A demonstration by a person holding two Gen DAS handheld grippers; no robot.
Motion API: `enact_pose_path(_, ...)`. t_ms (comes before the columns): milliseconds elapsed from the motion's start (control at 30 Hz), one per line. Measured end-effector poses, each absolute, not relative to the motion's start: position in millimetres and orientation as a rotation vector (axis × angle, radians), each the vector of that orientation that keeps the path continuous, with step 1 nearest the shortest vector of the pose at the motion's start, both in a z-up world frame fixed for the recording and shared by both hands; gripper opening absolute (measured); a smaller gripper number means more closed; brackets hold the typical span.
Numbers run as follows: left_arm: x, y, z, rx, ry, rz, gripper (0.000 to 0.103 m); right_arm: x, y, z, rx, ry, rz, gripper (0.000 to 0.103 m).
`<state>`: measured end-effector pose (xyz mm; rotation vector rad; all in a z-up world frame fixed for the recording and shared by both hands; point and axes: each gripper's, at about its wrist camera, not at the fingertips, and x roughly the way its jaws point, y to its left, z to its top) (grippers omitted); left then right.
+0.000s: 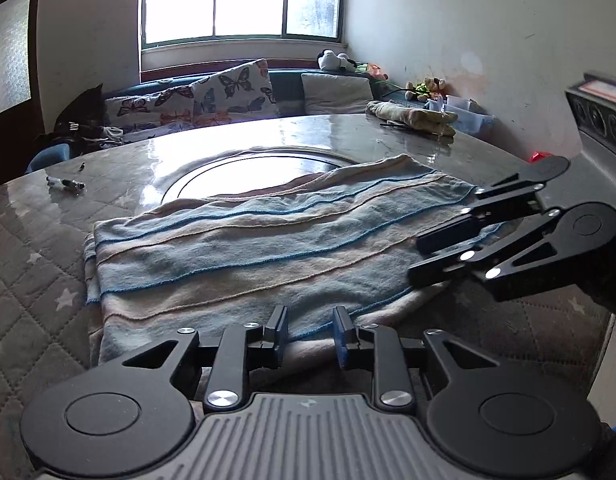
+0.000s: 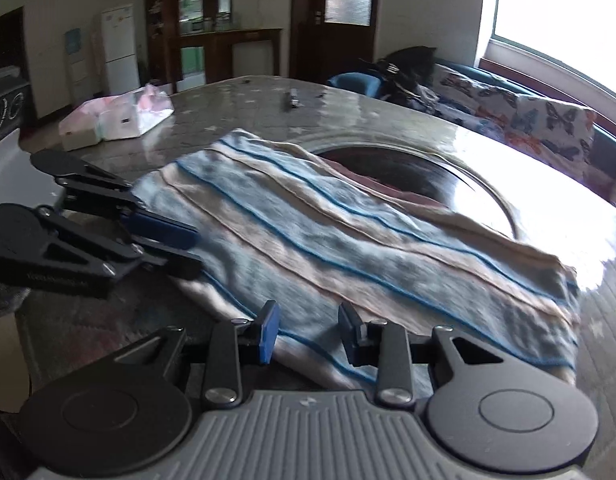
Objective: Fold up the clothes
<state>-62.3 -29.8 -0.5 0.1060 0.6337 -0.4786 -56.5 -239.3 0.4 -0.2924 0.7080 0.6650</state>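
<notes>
A folded knit garment (image 1: 228, 248) with pale blue and beige bands and thin blue stripes lies flat on the table (image 1: 120, 196), partly over a round inset. My left gripper (image 1: 310, 326) sits at the garment's near edge, its pads apart with the blue-trimmed hem lying loosely between them. My right gripper (image 1: 414, 259) reaches in from the right over the garment's right end. In the right wrist view the garment (image 2: 348, 240) runs away diagonally. There the right gripper (image 2: 310, 330) also stands open over a hem, and the left gripper (image 2: 198, 250) rests at the garment's left edge.
A round turntable (image 1: 252, 176) is set in the glossy tabletop. A pen (image 1: 66, 184) lies at the far left, a rolled cloth (image 1: 412, 116) and plastic boxes (image 1: 468, 116) at the far right. A wrapped pink-white pack (image 2: 120, 120) sits on the table. A sofa with butterfly cushions (image 1: 228, 92) stands behind.
</notes>
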Motion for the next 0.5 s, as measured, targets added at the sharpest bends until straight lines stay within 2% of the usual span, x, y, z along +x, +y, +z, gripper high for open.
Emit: enact_pose_path(500,-68.7,-3.0,3.3,0.023,0.651,-0.42,0.028,-59.3,-330.8,2.9,-0.201,0.729,0.417,0.032)
